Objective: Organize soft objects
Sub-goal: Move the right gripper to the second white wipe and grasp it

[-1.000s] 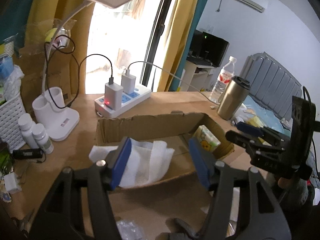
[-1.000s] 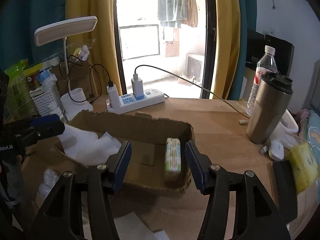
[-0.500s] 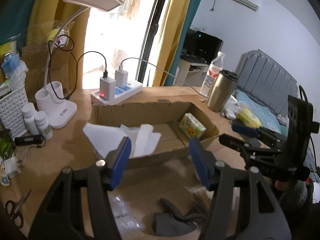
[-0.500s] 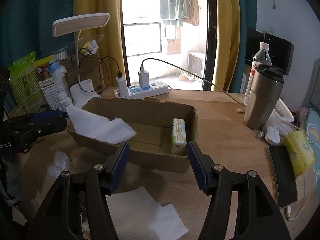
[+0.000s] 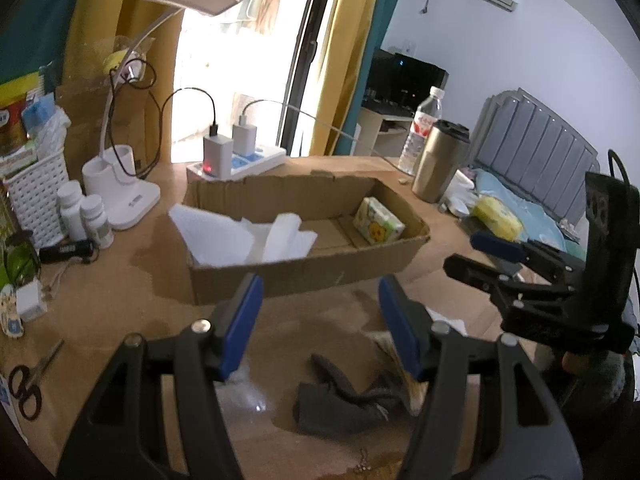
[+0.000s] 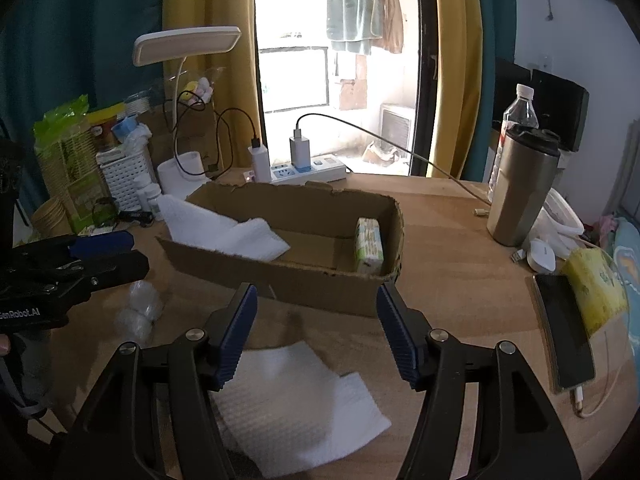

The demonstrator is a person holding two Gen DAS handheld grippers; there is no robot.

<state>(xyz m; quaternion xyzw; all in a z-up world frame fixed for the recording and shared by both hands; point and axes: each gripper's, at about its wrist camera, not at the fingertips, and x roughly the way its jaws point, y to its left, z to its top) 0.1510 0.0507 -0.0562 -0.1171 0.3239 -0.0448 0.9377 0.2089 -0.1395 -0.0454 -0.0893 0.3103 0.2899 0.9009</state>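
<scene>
Hovering, my left gripper (image 5: pixel 320 320) gaped empty | right gripper (image 6: pixel 316 332) just widened, empty | white foam sheet (image 6: pixel 224 232) draped over brown cardboard box (image 6: pixel 320 280)

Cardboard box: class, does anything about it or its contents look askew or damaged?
Yes. The white cloth hangs over the left wall of the cardboard box instead of lying inside, and the box's back rim is torn and ragged.
</scene>
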